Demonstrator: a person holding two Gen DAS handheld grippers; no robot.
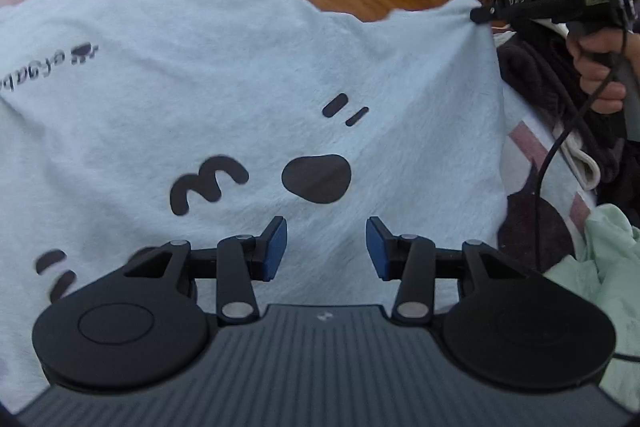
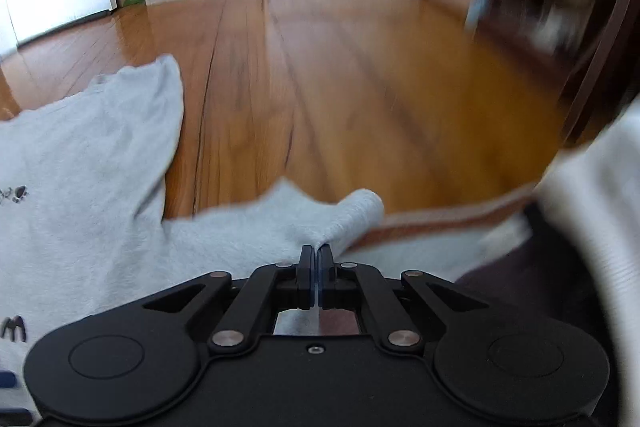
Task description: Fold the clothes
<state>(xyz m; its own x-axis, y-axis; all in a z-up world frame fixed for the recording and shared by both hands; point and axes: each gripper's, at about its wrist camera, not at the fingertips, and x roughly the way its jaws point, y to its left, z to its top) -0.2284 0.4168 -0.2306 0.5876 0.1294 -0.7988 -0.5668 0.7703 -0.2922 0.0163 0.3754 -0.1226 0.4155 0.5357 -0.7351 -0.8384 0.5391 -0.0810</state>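
Daylight, fairly bright, coming from window area far left in both views. Glossy floor throws glare streaks, esp. upper left. Right wrist view heavily motion-blurred, worst on right side and far wall; only gripper body stays sharp. Left wrist view mostly crisp, shirt print slightly smeared. Strong fisheye bending, dark vignette in corners. Shadows soft.

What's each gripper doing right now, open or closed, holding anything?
Left gripper: open, empty, over the grey shirt.
Right gripper: closed, pinching a corner of the grey shirt.
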